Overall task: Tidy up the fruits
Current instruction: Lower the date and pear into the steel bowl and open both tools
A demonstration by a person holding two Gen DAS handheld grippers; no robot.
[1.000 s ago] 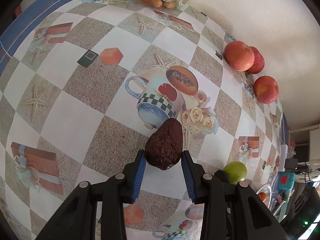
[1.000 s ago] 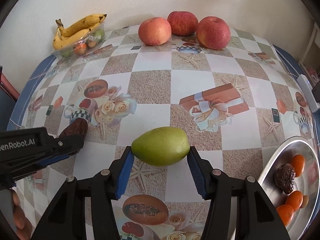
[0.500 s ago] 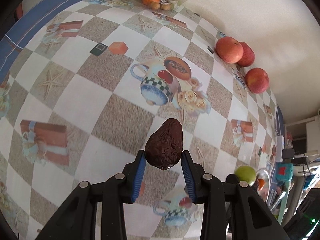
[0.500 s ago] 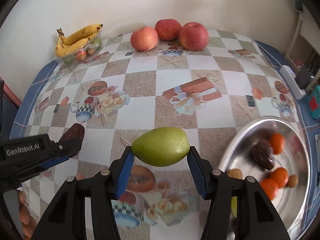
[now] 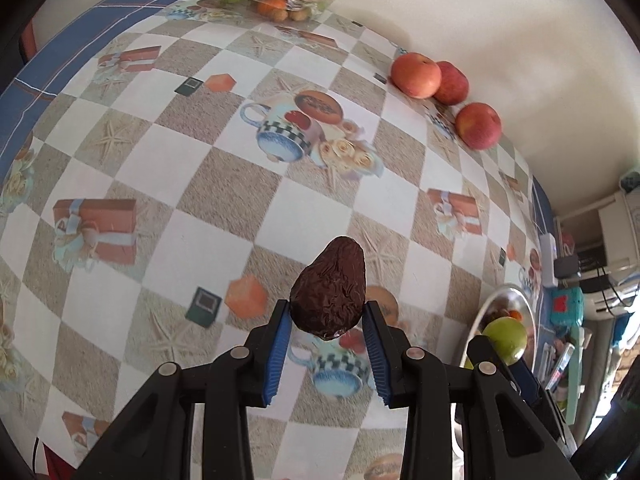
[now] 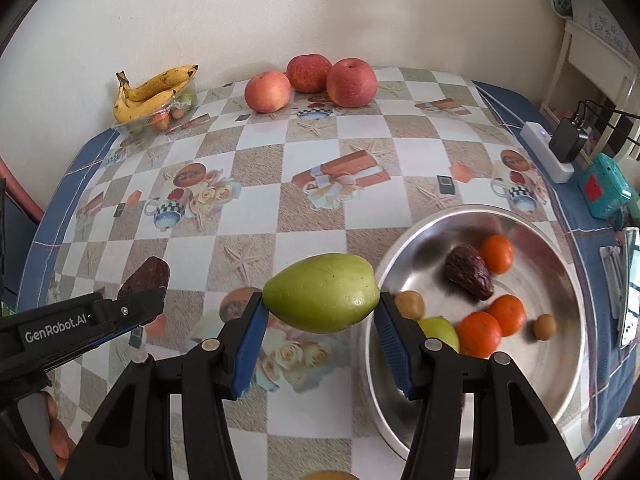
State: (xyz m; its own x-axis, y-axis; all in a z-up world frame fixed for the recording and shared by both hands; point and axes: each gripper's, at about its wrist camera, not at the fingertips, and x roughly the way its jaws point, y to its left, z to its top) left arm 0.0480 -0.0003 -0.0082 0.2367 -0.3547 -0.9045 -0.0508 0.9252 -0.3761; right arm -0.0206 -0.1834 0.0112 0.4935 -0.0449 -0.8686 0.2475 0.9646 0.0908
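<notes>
- The left gripper pinches a dark, wrinkled avocado between its blue pads, narrow end pointing away from the camera, held above the tablecloth.
- In the right wrist view the same left gripper comes in from the left edge, with the dark avocado sticking out past its tips.
- The right gripper is clamped on a green mango, which lies sideways between the pads with its pointed end to the right.
- The mango hangs in the air beside the left rim of a metal bowl, which sits on the near right part of the table.
- In the bowl lie a second dark avocado, three oranges, another green fruit partly hidden by the right finger, and two small brown fruits.
- From the left wrist view the green mango shows at the right, in front of the bowl.
- Three red apples stand close together by the wall at the far side of the table.
- A bunch of bananas rests on top of a clear tray of small fruit in the far left corner.
- A white power strip with a black plug lies near the right edge.
</notes>
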